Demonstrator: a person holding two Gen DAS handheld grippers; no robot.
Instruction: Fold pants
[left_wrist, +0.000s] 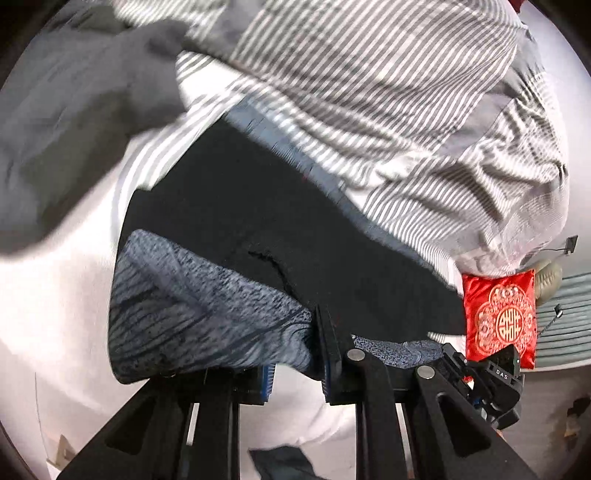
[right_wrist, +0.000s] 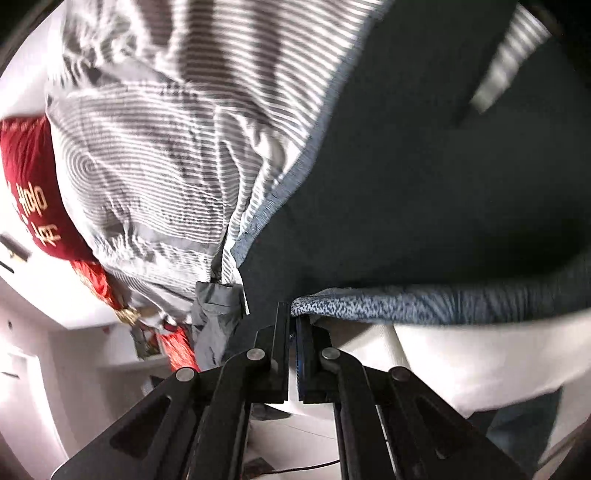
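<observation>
The pants (left_wrist: 258, 221) are dark, near black, with a blue-grey knit inner side (left_wrist: 192, 306) showing at the turned-over edge. They lie spread over a bed. My left gripper (left_wrist: 295, 354) is shut on the pants' near edge, with blue-grey fabric bunched between the fingers. In the right wrist view the pants (right_wrist: 443, 184) fill the upper right, with a blue-grey hem (right_wrist: 424, 302) along the near edge. My right gripper (right_wrist: 292, 332) is shut on that hem's left corner.
A grey and white striped duvet (left_wrist: 369, 92) lies crumpled behind the pants, also in the right wrist view (right_wrist: 155, 147). A red embroidered cushion (left_wrist: 498, 317) sits at the right; a red cushion (right_wrist: 29, 192) sits at the left. The white sheet (left_wrist: 55, 295) lies under the pants.
</observation>
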